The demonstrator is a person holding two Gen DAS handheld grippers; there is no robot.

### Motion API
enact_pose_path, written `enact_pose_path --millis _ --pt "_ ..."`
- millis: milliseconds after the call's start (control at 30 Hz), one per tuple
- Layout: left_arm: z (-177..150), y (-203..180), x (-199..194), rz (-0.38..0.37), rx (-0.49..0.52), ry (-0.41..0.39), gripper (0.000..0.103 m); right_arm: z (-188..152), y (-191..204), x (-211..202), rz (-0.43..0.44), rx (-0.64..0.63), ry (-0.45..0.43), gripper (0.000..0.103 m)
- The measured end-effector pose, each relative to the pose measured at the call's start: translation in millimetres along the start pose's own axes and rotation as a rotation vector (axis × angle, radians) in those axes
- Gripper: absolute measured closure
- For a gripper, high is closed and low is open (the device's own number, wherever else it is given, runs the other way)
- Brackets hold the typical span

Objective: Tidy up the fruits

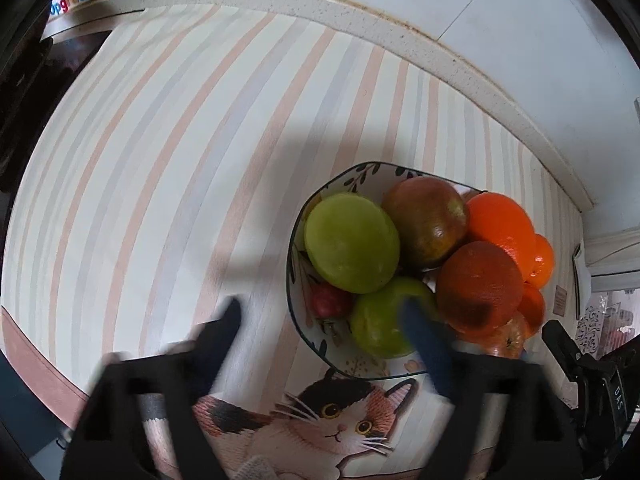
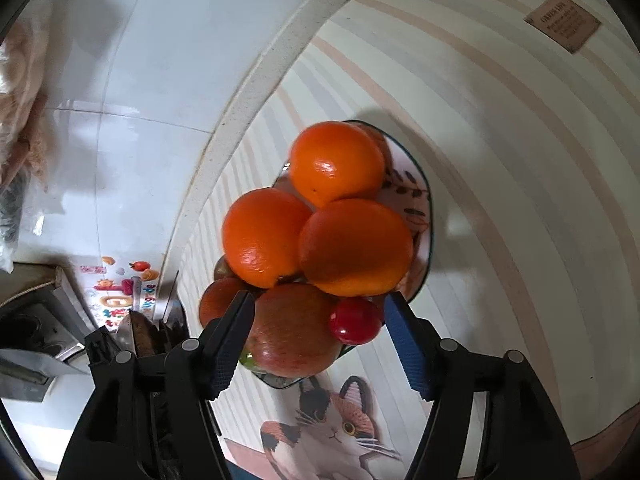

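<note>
bowl: octagonal ceramic bowl with leaf pattern (image 1: 362, 174) stands on striped cat-print table mat (image 1: 160, 160), near the speckled stone counter edge (image 1: 360, 12) | in bowl: round green fruit (image 1: 352, 242) lies left of brownish-red apple (image 1: 426, 222); glossy round oranges (image 1: 500, 220) are piled right | small red fruit (image 1: 330, 300) lies under the green fruit

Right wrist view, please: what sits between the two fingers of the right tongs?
A reddish apple and a small shiny red fruit, both in the piled bowl; the right tongs stand open around them.
</note>
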State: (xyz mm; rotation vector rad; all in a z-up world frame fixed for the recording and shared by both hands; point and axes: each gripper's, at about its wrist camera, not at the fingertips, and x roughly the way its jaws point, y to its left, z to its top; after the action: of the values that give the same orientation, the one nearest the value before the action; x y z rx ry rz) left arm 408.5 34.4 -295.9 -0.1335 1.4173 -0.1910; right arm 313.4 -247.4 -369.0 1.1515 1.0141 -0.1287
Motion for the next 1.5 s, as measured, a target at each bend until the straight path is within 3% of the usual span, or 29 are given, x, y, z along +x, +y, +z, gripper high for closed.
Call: enact_pose_path --millis 133,267,433,567,800,1100,1500 --pt "-2 -3 -11 0.017 0.014 -0.028 0.016 0 9 -13 -0.012 -0.055 -0.006 0.021" --pt "-12 -6 -28 0.055 0.032 -0.066 0.016 0 24 -26 -0.121 -0.194 0.004 0.009" --pt "-34 -15 -46 0.145 0.059 -0.117 0.016 -8 53 -43 -0.328 -0.455 -0.023 0.007" --pt "-55 -22 -57 0.173 0.049 -0.136 0.016 -14 64 -57 -0.389 -0.587 -0.036 0.007" --pt "-92 -40 -85 0.187 0.032 -0.194 0.016 -26 80 -86 -0.408 -0.739 -0.063 0.007" --pt "-131 -59 -131 0.192 0.055 -0.276 0.016 -57 101 -142 -0.391 -0.836 -0.141 0.006" --pt "-212 -71 -214 0.174 0.125 -0.423 0.016 -137 114 -261 -0.324 -0.875 -0.272 0.005"
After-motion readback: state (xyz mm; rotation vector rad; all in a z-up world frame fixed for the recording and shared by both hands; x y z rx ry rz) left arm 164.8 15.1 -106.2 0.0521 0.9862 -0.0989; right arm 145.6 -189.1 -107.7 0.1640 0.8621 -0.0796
